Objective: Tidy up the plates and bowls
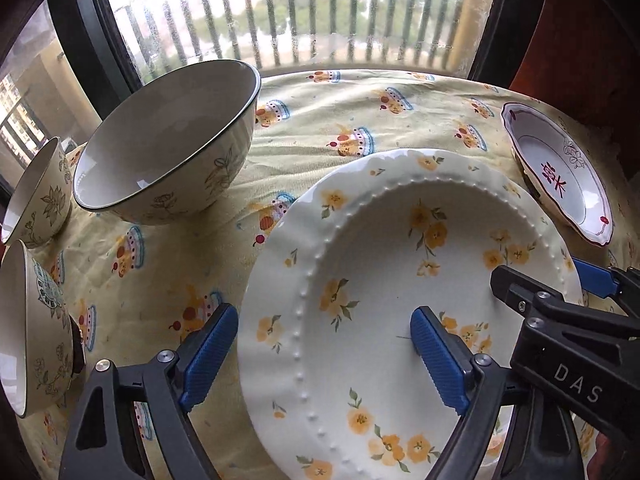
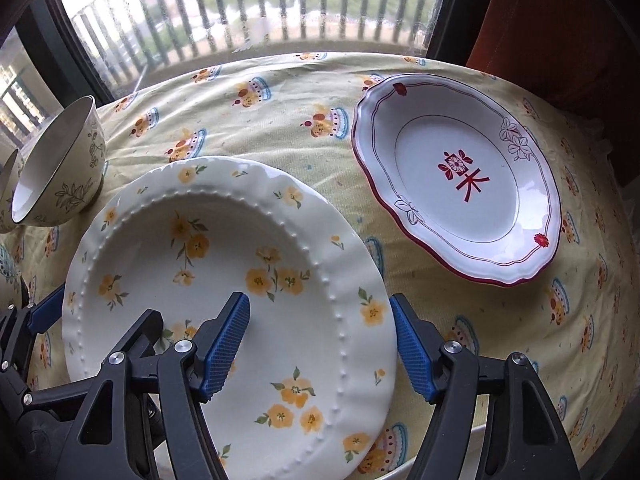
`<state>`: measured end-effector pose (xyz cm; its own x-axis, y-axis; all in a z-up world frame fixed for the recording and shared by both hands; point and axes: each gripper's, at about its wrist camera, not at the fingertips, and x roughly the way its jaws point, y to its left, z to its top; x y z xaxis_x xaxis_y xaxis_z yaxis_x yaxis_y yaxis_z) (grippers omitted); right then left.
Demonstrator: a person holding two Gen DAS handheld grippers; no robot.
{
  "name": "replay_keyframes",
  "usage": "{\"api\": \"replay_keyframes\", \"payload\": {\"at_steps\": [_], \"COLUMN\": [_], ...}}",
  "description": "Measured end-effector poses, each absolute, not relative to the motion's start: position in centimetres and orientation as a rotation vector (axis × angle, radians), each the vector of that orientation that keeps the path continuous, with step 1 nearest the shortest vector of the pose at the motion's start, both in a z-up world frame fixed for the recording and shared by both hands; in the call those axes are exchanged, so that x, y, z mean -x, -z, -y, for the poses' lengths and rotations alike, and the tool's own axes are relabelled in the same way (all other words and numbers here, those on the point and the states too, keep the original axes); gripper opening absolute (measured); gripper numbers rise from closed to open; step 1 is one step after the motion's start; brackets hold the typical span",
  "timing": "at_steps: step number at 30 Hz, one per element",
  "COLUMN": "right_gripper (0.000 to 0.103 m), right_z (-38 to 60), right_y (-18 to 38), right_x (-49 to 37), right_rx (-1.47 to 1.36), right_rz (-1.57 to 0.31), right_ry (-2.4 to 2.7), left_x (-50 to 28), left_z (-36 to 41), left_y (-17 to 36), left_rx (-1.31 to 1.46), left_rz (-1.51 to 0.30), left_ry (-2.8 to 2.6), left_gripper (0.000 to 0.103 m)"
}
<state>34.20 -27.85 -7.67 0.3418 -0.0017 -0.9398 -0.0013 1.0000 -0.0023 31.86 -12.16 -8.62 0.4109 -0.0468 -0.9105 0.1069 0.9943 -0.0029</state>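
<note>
two plates, three bowls, two claws

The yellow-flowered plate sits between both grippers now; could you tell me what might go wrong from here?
1. Both grippers, left and right, straddle the plate's opposite rims with jaws open; uneven closing could tilt or drop it.
2. Sliding it right may knock the red-trimmed plate.
3. Swinging left could hit the large bowl.
</note>
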Motion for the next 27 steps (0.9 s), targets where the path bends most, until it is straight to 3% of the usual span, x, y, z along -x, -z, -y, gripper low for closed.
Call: {"api": "replay_keyframes", "payload": {"at_steps": [10,24,27], "right_gripper": [0.070,0.070,0.067], "right_z": [27.6,23.8,23.6], "right_y": [7.5,7.2,7.1], "right_x": [-33.7,-29.0,-28.4], "right_rx": [-0.017,-0.043,-0.054], "right_rz": [-1.231,-1.291,-1.291], "right_ry": [0.012,-0.050,-0.062], "left_x": [-31.6,-26.8,-26.4], "left_z": [12.2,7.5,7.0], "left_y": [8.5,8.3,8.2], "left_rx": [-0.045,-0.036,-0.023], "left_rz": [-1.163,-1.202,-1.189], "left_ry": [0.089,0.058,0.052], "left_gripper": [0.082,0.081,0.075]}}
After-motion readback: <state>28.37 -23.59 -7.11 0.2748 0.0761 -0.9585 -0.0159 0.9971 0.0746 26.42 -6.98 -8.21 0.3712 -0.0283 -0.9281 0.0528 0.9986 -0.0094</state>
